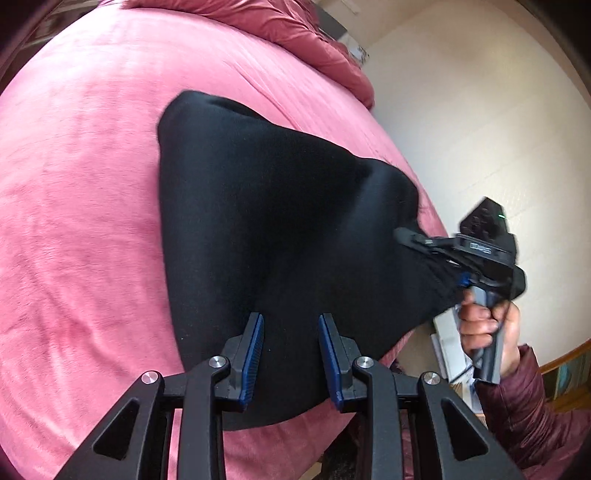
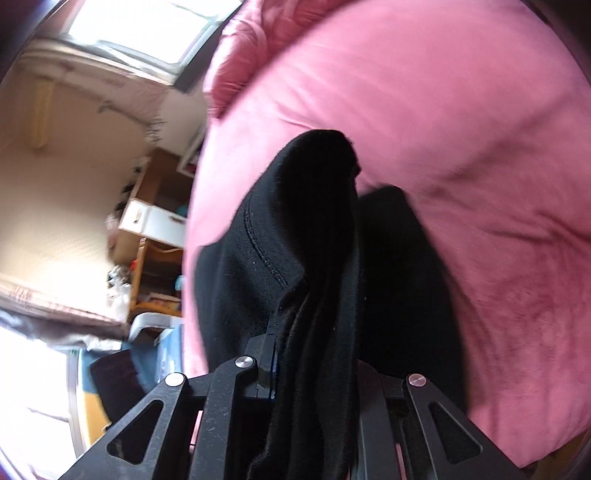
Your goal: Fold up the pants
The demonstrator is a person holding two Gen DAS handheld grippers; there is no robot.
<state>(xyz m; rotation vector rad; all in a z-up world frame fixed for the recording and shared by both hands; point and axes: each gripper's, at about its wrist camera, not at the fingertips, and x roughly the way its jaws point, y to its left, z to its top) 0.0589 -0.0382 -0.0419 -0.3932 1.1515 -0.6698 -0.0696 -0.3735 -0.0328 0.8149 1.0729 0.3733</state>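
Black pants [image 1: 266,206] lie bunched on a pink bed cover [image 1: 74,221], with one corner far away and the near part lifted. My left gripper [image 1: 291,343] points down at the near edge. Cloth fills the gap between its blue pads [image 1: 255,350], so it is shut on the pants. At the bed's right edge my right gripper [image 1: 410,236] pinches another corner; a hand [image 1: 487,325] holds its handle. In the right wrist view the right gripper [image 2: 314,354] is shut on a thick fold of the pants [image 2: 288,229], which hides one finger.
A crumpled pink duvet [image 1: 295,29] is piled at the far end of the bed. Cream floor [image 1: 480,110] lies past the bed's right edge. Wooden shelves with boxes [image 2: 155,221] stand beside the bed [image 2: 461,147], under a bright window [image 2: 147,29].
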